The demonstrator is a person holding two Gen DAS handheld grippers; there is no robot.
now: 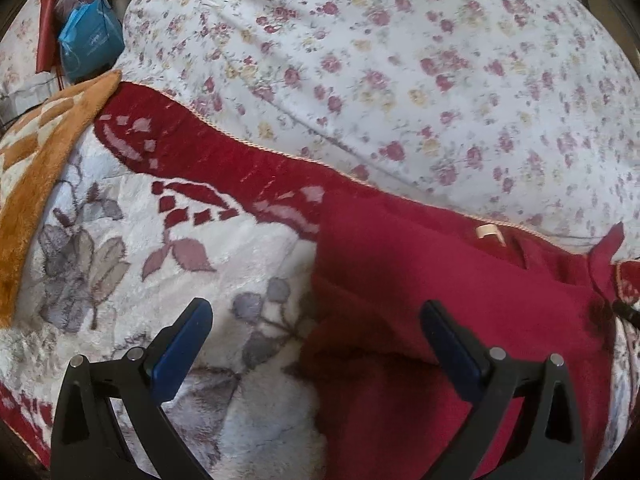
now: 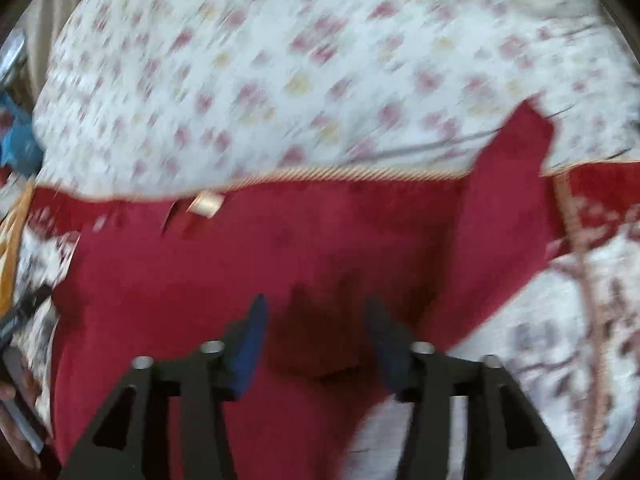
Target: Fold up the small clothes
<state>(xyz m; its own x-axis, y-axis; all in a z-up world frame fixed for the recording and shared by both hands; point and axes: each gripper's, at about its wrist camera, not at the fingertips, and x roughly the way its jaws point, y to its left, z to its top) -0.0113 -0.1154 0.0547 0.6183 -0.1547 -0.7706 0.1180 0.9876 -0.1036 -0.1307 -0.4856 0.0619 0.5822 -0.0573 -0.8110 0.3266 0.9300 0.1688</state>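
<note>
A dark red garment [image 1: 460, 300] lies spread on a white and red floral blanket [image 1: 168, 280]; a small cream label [image 1: 486, 232] shows near its far edge. My left gripper [image 1: 316, 312] is open and empty, hovering over the garment's left edge. In the blurred right wrist view the same red garment [image 2: 240, 272] fills the middle, with its label [image 2: 206, 204] at the far edge and one corner [image 2: 520, 152] sticking up at the right. My right gripper [image 2: 316, 312] is open over the garment, with a raised fold between the fingers; I cannot tell if it touches.
A flowered white sheet [image 1: 400, 60] covers the bed behind the blanket. An orange and white plush blanket [image 1: 36, 184] lies at the left. A blue bag [image 1: 90, 46] and red items sit at the far left. The other gripper's tip [image 1: 626, 312] shows at the right edge.
</note>
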